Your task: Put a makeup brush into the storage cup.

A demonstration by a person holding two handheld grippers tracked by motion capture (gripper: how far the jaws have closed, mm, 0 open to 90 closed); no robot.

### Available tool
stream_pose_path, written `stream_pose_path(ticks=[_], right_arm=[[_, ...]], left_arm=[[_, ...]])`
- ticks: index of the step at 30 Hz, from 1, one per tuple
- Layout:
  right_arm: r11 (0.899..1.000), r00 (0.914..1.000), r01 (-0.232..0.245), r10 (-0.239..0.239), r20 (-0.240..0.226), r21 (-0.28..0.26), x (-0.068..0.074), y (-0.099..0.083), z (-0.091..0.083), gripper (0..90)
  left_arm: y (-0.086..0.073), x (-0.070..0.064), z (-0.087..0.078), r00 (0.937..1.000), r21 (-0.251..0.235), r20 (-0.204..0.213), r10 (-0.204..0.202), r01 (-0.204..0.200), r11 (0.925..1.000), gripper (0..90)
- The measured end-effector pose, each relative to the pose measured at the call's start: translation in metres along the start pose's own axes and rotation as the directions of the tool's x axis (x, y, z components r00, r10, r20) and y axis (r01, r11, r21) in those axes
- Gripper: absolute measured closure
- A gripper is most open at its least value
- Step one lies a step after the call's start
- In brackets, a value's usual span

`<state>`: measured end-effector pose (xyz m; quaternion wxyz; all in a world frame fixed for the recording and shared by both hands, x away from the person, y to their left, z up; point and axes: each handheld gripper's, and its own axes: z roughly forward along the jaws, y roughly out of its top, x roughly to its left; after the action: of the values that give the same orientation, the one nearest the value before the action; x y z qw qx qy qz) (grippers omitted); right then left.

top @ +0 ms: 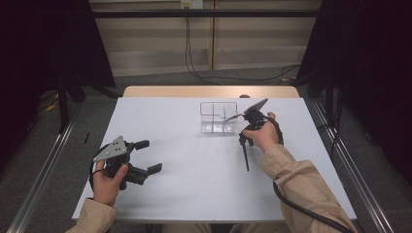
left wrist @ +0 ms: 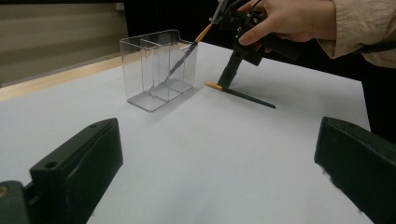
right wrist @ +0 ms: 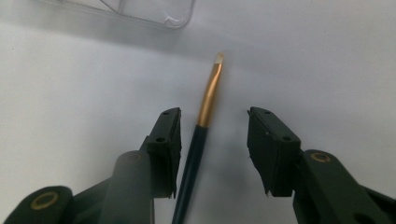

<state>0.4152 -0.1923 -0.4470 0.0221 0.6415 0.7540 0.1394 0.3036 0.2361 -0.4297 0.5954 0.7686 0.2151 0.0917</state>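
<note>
No brand, label or writing is showing legibly on anything here. The clear organizer (top: 218,119) is sitting just above the middle of the high view, its dividers splitting it into compartments, and one brush (left wrist: 183,55) is leaning tilted inside it, gold ferrule poking above the rim toward the upper right of the left gripper view. Which compartment it is standing in, you cannot tell.

Your right gripper (right wrist: 214,140) is pointing down at a second brush (right wrist: 201,137) lying flat on the white table (top: 194,189), right of centre in the high view, near the organizer. Its jaws are standing apart on either side of the dark handle, the left jaw just beside it.

Your left gripper (top: 149,156) is resting at the lower left of the high view, jaws spread wide and holding nothing.
</note>
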Motion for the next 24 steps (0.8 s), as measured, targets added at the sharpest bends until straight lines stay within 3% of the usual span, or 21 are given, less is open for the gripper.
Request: stream_pose_path(ticks=[6, 12, 24], right_arm=[[1.0, 1.0, -0.005, 0.005, -0.006, 0.013, -0.0014, 0.0002, 0.0038, 56.1], [0.999, 0.9995, 0.024, -0.025, 0.017, 0.02, -0.0021, 0.0005, 0.0045, 64.3], [0.999, 0.999, 0.004, -0.005, 0.045, 0.035, -0.0076, -0.0005, 0.0036, 83.6]], left_arm=[[-0.001, 0.0001, 0.0016, 1.0, 0.005, 0.0, -0.001, 0.001, 1.0, 0.9], [-0.0015, 0.0011, 0.0016, 1.0, 0.01, 0.0, 0.002, -0.002, 0.9999, 0.9], [-0.0018, 0.0016, 0.0009, 1.0, 0.011, -0.002, 0.0, 0.0, 0.9999, 0.9]])
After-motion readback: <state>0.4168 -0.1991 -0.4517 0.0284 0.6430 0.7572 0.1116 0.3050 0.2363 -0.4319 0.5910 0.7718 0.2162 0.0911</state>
